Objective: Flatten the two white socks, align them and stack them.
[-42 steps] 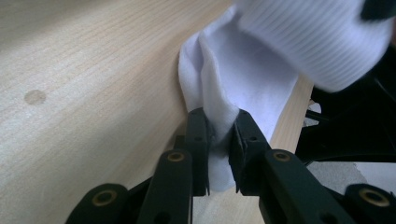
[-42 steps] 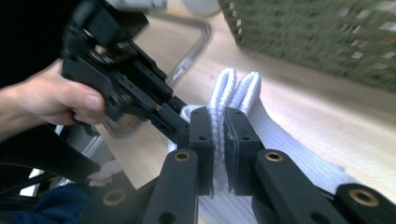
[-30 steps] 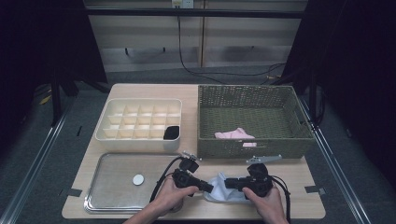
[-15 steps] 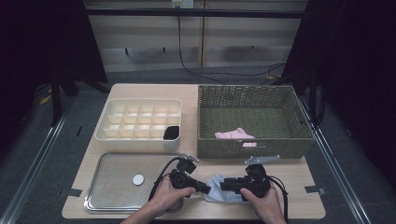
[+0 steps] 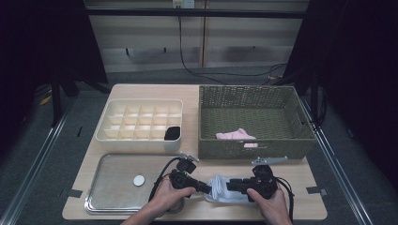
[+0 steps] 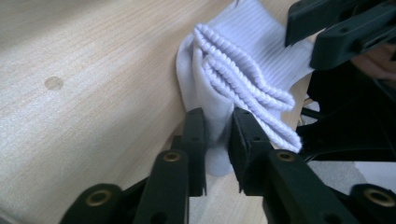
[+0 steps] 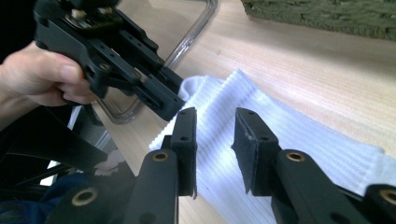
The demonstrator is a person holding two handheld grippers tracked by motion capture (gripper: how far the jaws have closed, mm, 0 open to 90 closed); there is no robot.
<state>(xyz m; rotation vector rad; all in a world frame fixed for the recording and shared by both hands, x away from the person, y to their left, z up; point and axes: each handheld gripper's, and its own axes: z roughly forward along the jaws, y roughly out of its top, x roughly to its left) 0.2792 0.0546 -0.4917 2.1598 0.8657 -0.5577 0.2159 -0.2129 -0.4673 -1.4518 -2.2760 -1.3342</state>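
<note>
The white ribbed sock (image 5: 224,192) lies flat near the front edge of the tabletop (image 5: 309,173), right of centre, just in front of the green wicker basket (image 5: 253,117) and to the right of the metal tray (image 5: 115,185). Its long axis runs along that front edge, from left to right, and the two tools meet it from opposite ends.

The left tool (image 6: 217,135) pinches the folded, bunched cuff end, with a fold of cloth pressed between its jaws; the ribbed cuff layers bulge out beside the pads. The right tool (image 7: 215,140) hovers over the flat body of the sock with its jaws a little apart; they have just been closing, and the cloth lies under them rather than pinched between them, as far as the right gripper view shows.

What the coming move turns on is that the free length of the sock stretches away from the left tool toward the right one, so the right hand is the nearer to the loose end and would have to take hold there.

A pink cloth (image 5: 234,135) lies in the basket, and one front compartment of the cream divided box (image 5: 141,123) holds a dark item (image 5: 172,133). No brand, label or writing can be read anywhere.
</note>
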